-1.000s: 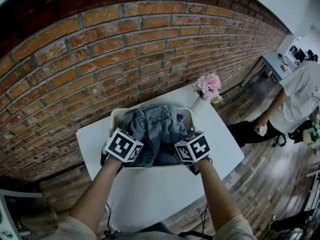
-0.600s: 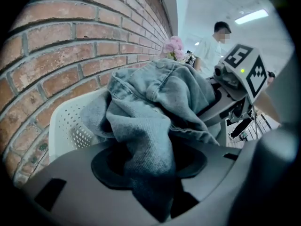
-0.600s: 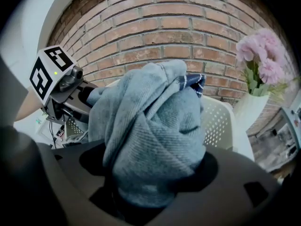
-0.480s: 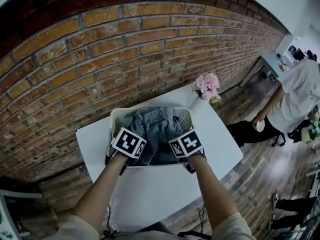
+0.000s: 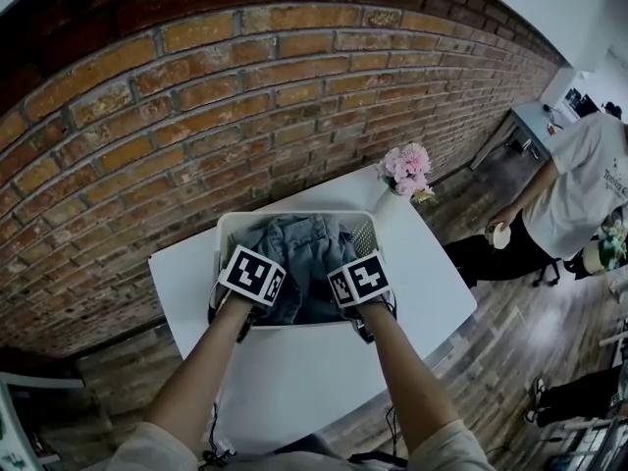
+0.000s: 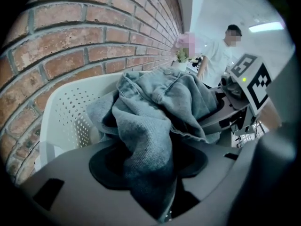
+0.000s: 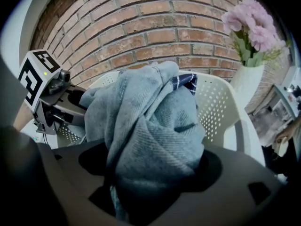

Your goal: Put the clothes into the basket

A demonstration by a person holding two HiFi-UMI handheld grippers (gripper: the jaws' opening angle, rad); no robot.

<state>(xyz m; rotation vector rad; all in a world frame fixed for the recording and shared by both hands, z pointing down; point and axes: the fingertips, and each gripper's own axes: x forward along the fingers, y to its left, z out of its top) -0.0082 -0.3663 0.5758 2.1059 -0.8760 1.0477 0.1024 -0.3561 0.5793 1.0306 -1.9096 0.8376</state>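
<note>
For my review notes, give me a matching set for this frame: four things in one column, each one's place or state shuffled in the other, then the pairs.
1. denim garment
2. basket
3. vase
4. person in a white shirt

A. stands on the wooden floor, far right
B. white, perforated, on the table by the brick wall
C. holds pink flowers, beside the basket
D. blue-grey, bunched, pinched in the jaws of the left gripper and right gripper

Pairs: 1-D, 2-B, 3-C, 4-A.
</note>
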